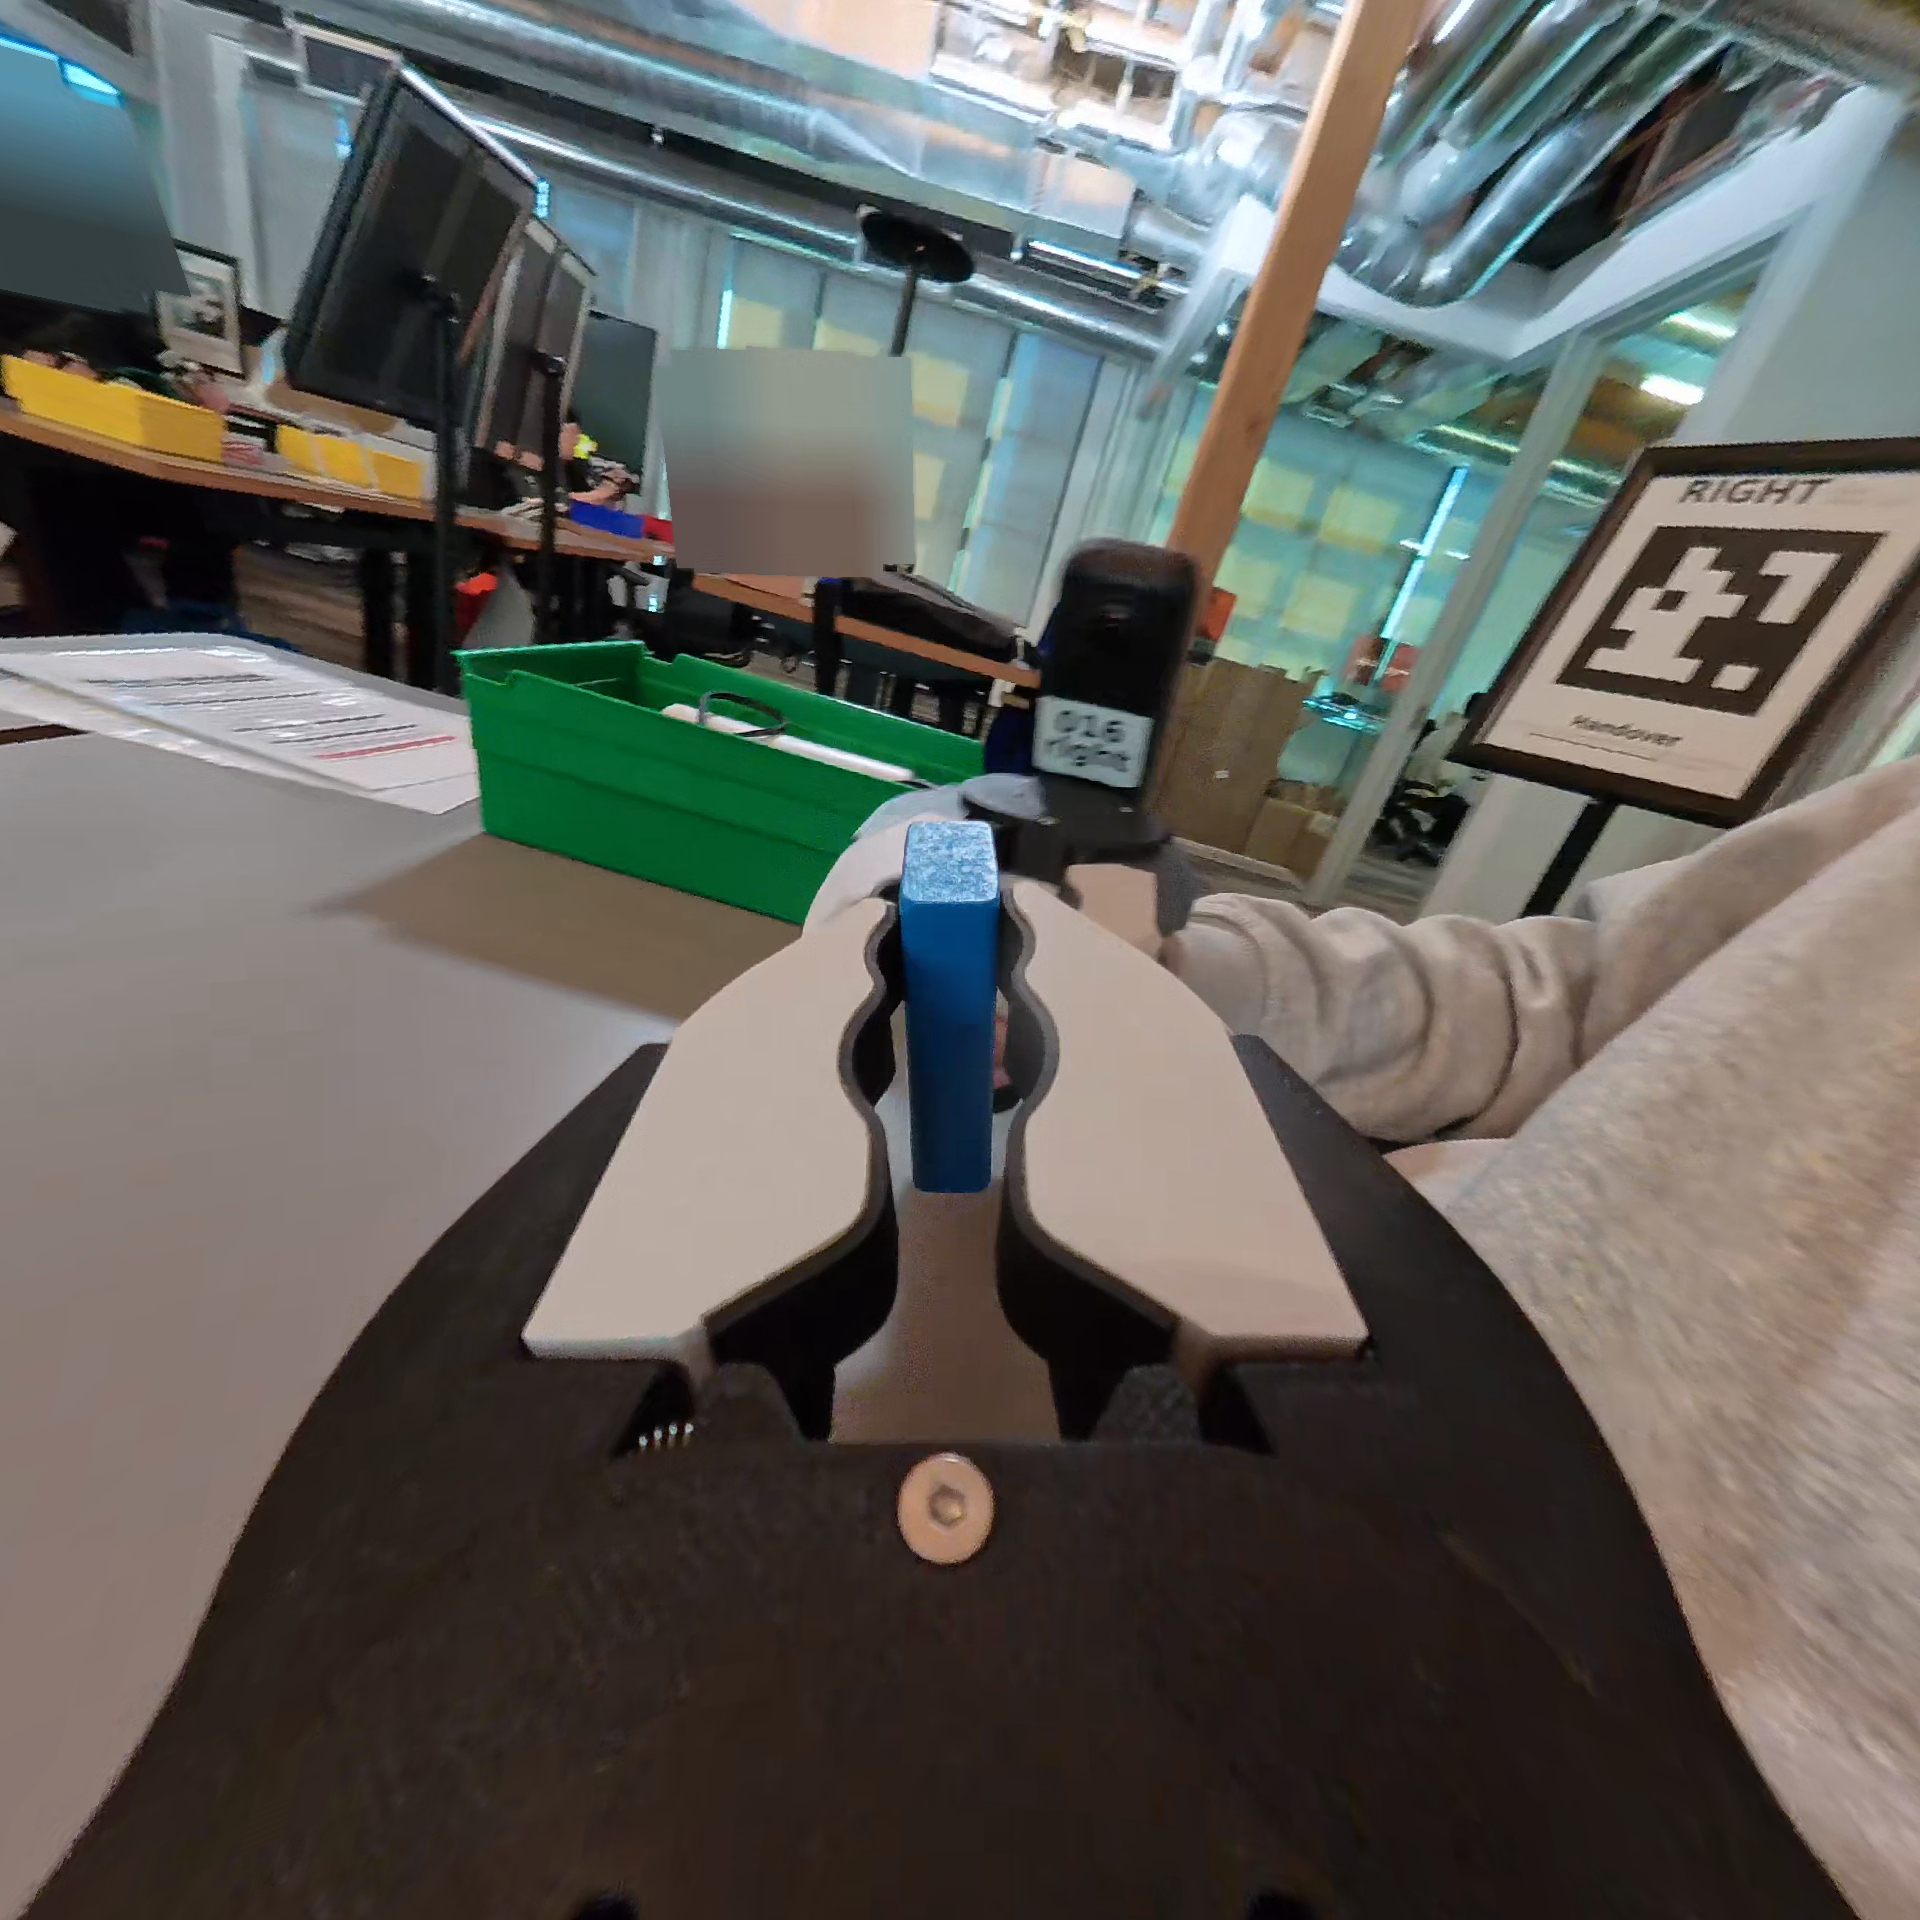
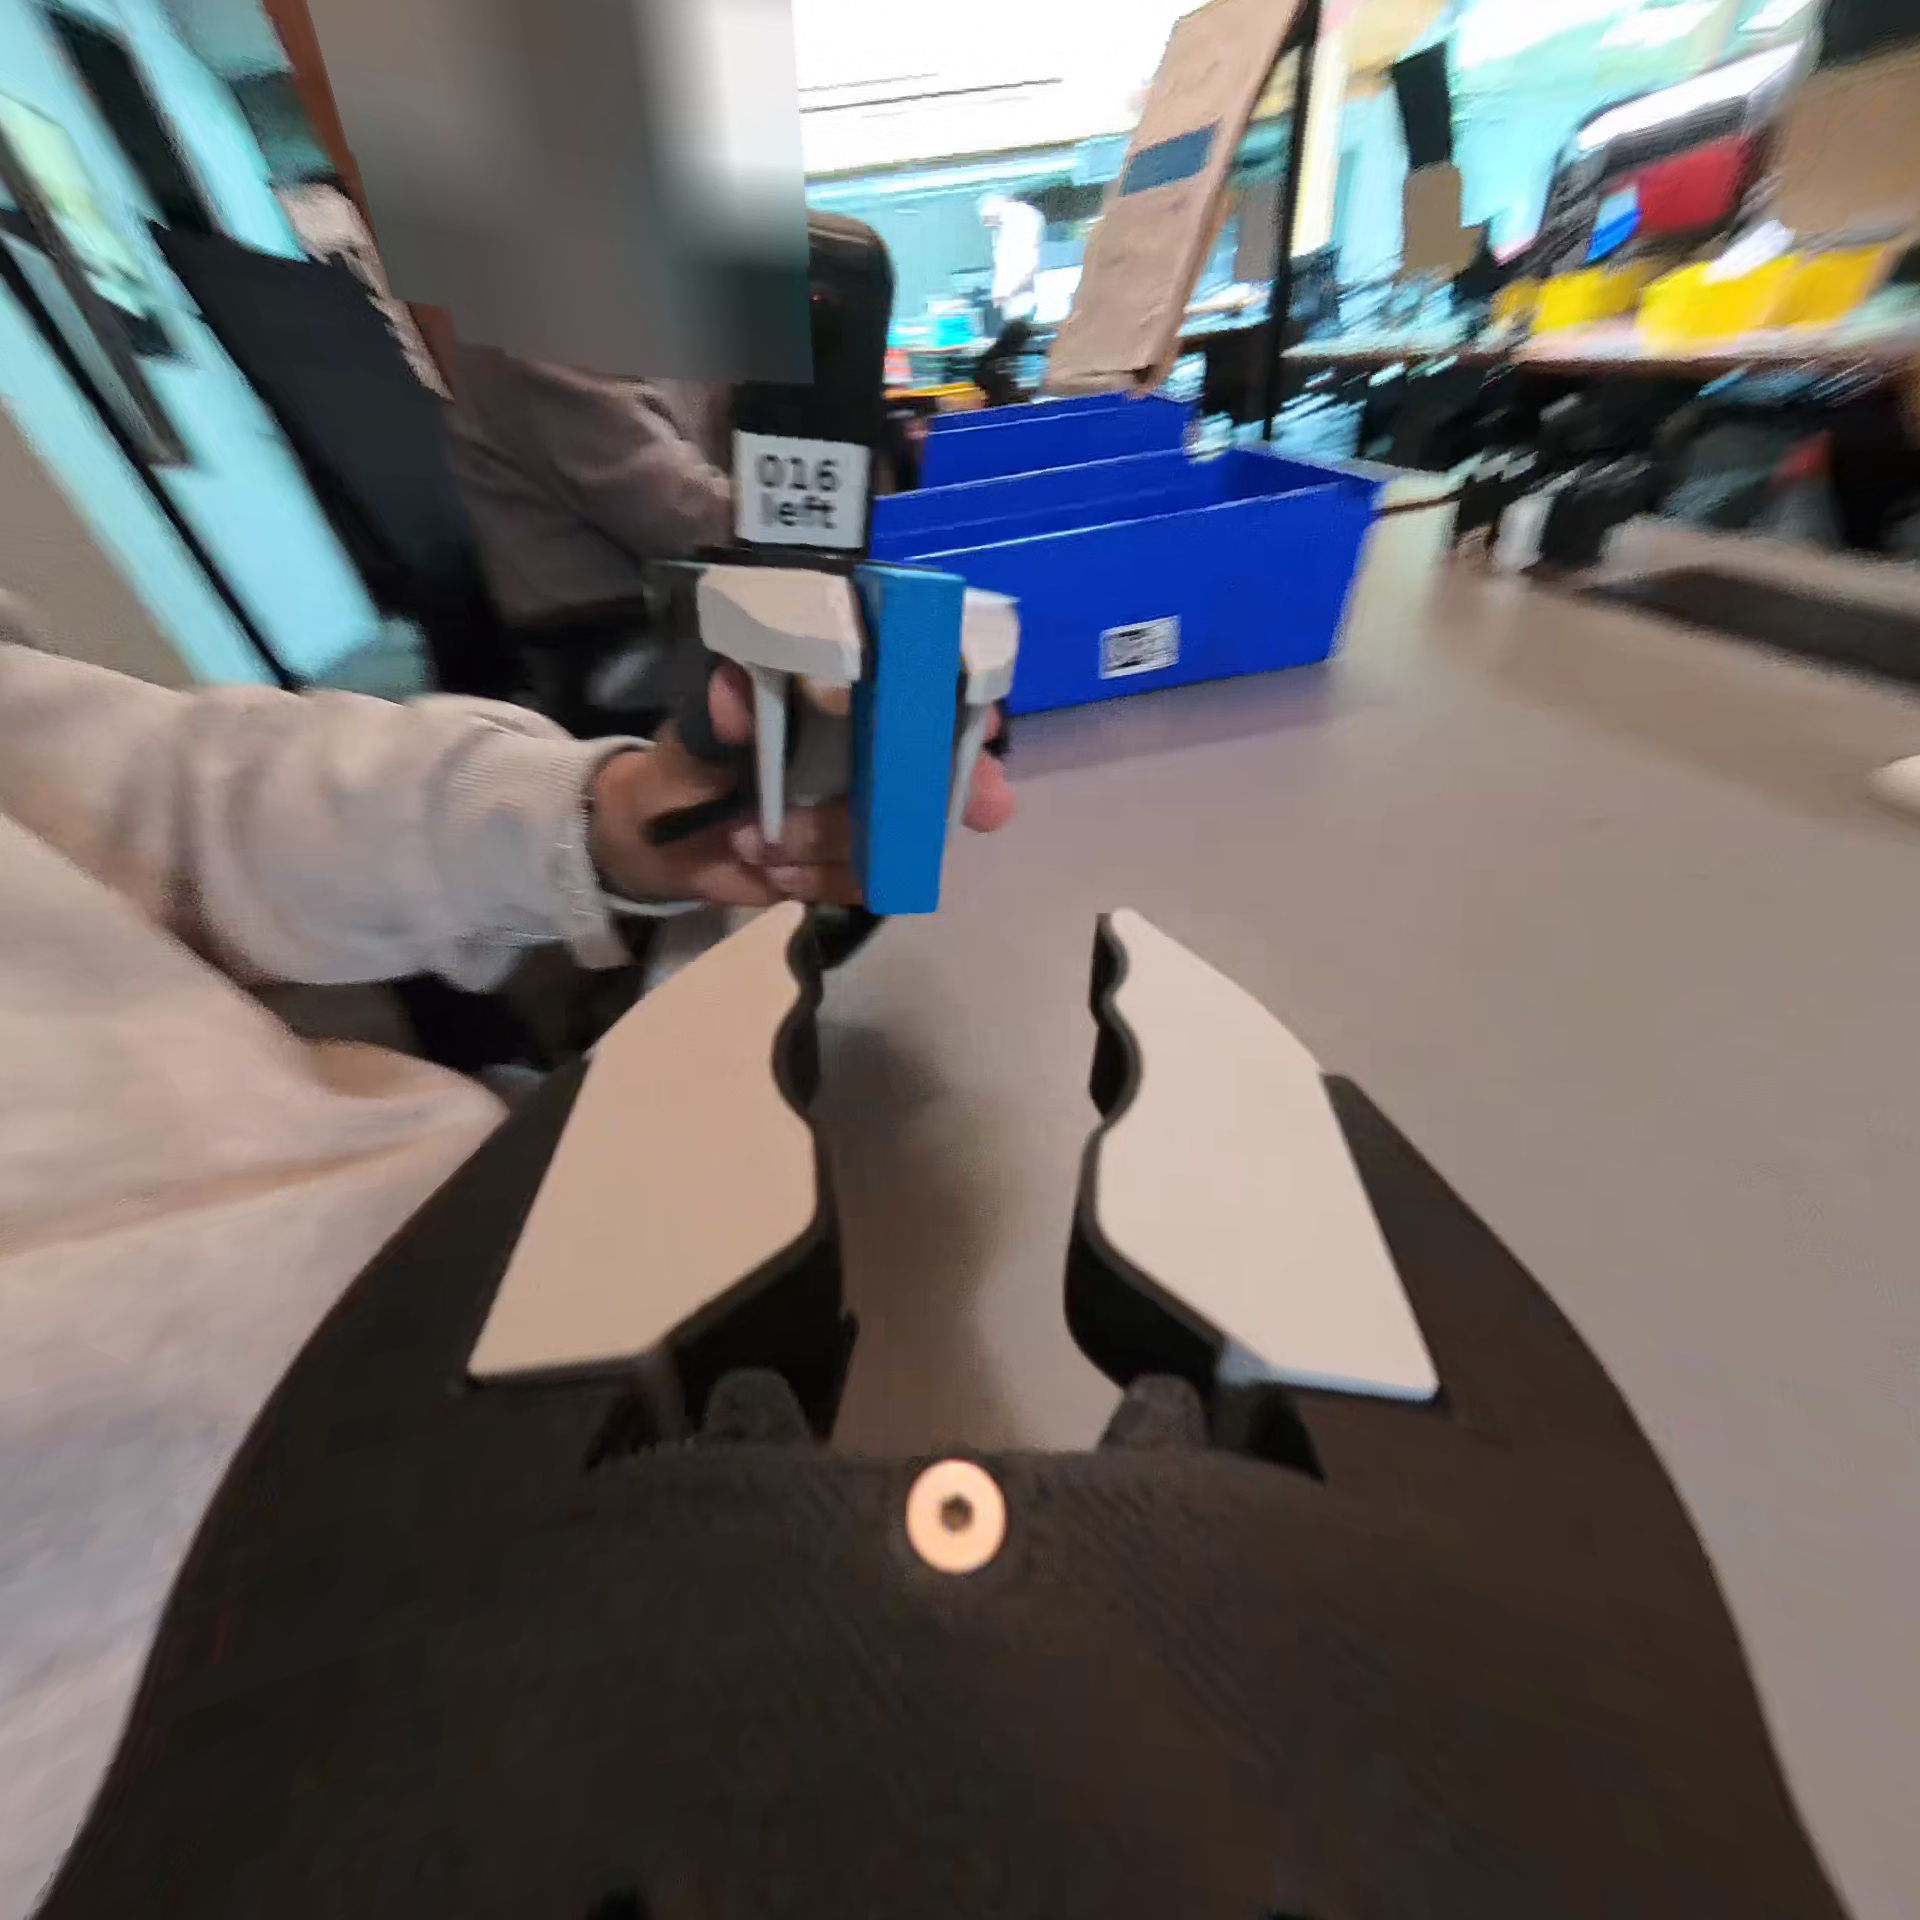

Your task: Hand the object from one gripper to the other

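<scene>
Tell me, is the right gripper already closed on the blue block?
No, the right gripper has its jaws wide open with nothing between them, while the blue block is clamped in the left gripper.

Open office with silver ducts overhead and a wooden post; grey table, green bin, blue bin; monitors behind.
</scene>
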`<state>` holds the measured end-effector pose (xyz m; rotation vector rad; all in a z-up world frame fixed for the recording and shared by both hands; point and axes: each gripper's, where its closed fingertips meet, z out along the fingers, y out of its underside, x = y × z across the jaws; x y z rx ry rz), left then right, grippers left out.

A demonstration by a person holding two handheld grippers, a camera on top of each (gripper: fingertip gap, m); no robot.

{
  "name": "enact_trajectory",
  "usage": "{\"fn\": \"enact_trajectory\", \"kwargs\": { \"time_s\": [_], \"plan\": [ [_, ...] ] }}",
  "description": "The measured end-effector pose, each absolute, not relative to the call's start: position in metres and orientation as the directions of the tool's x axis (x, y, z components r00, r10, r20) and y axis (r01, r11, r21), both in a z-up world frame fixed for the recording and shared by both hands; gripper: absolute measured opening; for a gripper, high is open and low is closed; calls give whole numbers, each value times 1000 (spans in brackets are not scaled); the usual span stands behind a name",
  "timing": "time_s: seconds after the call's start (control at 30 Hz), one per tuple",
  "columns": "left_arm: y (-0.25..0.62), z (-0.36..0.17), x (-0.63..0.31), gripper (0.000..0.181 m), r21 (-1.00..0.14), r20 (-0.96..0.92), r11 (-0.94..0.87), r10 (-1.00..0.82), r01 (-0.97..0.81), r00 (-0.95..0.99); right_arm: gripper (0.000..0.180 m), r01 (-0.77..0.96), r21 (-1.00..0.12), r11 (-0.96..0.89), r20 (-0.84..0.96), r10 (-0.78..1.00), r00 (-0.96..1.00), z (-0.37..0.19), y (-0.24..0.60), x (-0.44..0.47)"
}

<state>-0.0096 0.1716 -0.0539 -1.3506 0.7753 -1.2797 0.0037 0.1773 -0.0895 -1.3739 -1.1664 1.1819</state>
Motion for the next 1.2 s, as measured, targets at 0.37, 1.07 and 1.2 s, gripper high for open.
{"fn": "enact_trajectory", "kwargs": {
  "time_s": [0.37,1.07,1.2],
  "plan": [
    [157,-56,11,16,-974,196,-169,-962,150,189,23,107,-953,-283,-295,949,-113,-92,148,-17],
    [186,-70,-6,43,-952,291,-246,-908,181,300,17,-60,-972,-227,-229,856,464,5,251,136],
    [191,-74,-8,41,-947,313,-269,-896,178,314,17,104,-950,-295,-112,631,767,-3,284,235]
  ]
}}
